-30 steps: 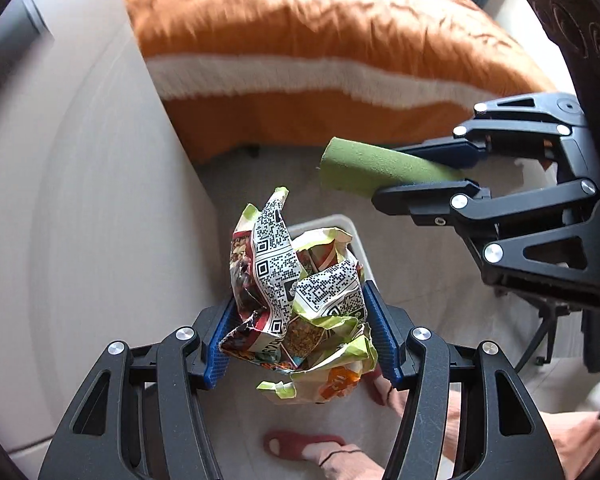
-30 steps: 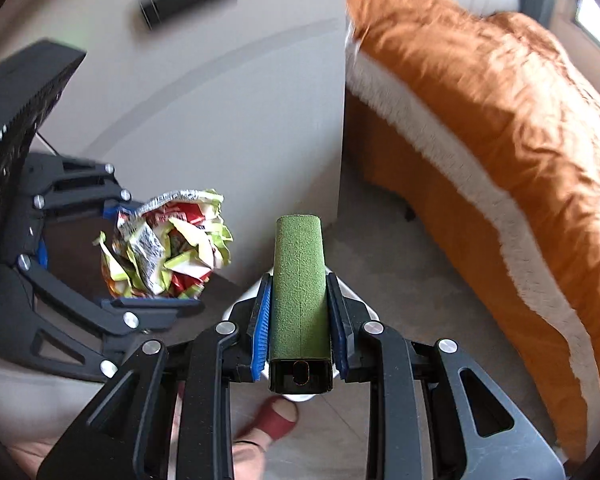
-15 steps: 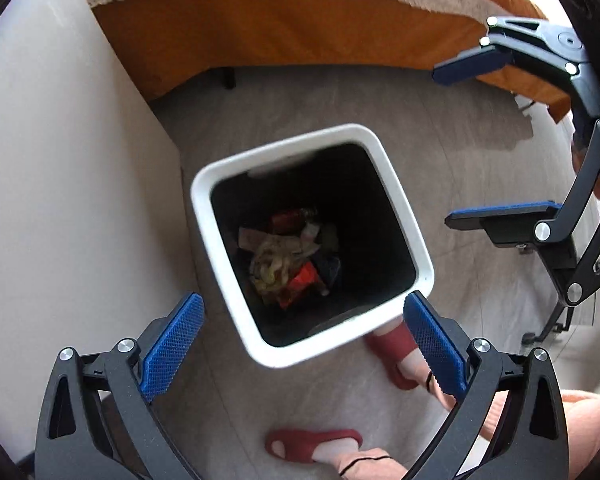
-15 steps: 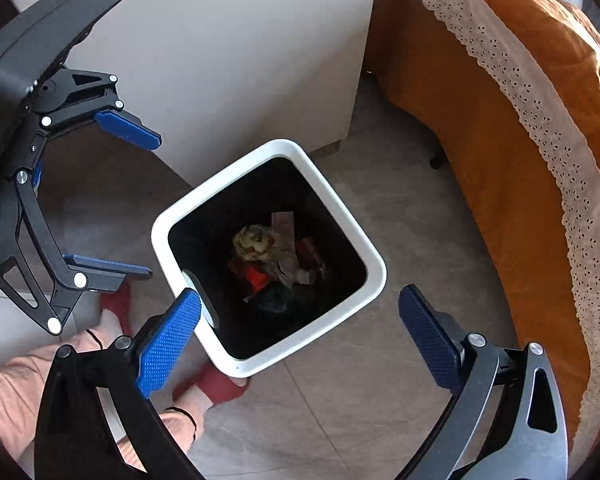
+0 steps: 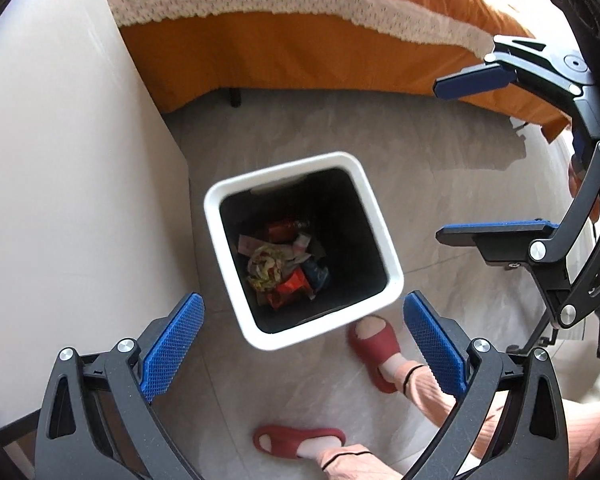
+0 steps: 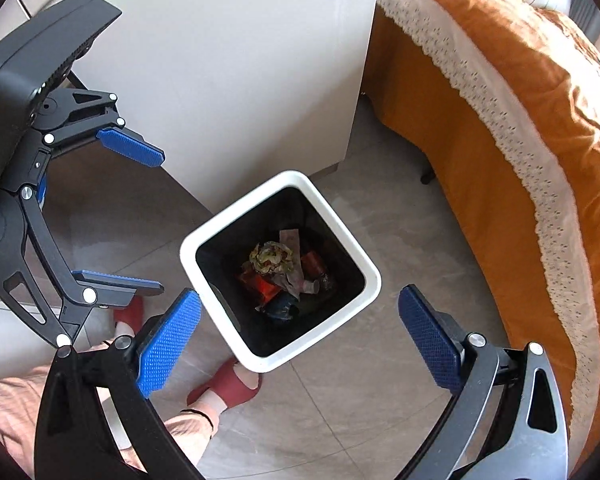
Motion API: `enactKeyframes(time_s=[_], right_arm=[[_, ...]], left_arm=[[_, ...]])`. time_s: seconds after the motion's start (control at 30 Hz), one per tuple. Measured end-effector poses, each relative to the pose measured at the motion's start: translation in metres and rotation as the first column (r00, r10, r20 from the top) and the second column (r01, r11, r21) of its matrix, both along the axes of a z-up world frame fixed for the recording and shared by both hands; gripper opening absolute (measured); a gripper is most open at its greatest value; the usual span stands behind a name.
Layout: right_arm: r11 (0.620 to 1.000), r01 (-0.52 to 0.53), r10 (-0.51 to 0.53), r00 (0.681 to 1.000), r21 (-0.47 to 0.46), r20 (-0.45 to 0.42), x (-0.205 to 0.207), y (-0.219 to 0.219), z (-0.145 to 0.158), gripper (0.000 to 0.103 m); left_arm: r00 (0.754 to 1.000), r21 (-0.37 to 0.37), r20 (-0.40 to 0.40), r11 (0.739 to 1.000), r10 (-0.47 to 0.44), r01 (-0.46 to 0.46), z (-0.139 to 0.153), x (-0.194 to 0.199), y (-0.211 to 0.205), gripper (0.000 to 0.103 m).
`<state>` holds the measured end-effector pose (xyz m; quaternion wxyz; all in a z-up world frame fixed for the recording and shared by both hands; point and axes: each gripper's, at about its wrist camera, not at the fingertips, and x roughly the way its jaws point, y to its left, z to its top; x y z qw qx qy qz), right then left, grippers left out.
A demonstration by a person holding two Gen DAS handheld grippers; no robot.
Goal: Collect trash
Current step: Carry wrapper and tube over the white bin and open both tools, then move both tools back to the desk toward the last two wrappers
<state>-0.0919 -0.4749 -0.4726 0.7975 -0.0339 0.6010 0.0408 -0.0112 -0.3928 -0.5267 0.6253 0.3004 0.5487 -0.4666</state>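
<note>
Since a second ago, crumpled wrapper (image 5: 266,266) dropped into my white square bin (image 5: 380,224), at 12 o'clock; left gripper (image 5: 302,342) and right gripper (image 6: 298,334) just opened wide, empty; no legible writing.

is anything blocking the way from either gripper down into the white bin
Nothing visible does. The left gripper and right gripper both hang open and empty above the white square bin with the black inside. Its mouth is uncovered, with crumpled wrappers lying at the bottom.
</note>
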Motion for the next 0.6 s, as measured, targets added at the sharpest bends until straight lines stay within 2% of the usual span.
enactKeyframes(time_s=[0.23,0.6], right_arm=[[0.999,0.04,-0.039,0.998,-0.014,0.055,-0.014,0.009,0.063,0.099],[0.991,0.134,-0.127,0.971,-0.02,0.202,-0.032,0.021,0.18,0.099]], left_arm=[[1.0,-0.051,0.014,0.999,0.021,-0.02,0.06,-0.008,0.012,0.098],[0.991,-0.221,0.077,0.971,0.11,-0.09,0.187,-0.023,0.034,0.098]])
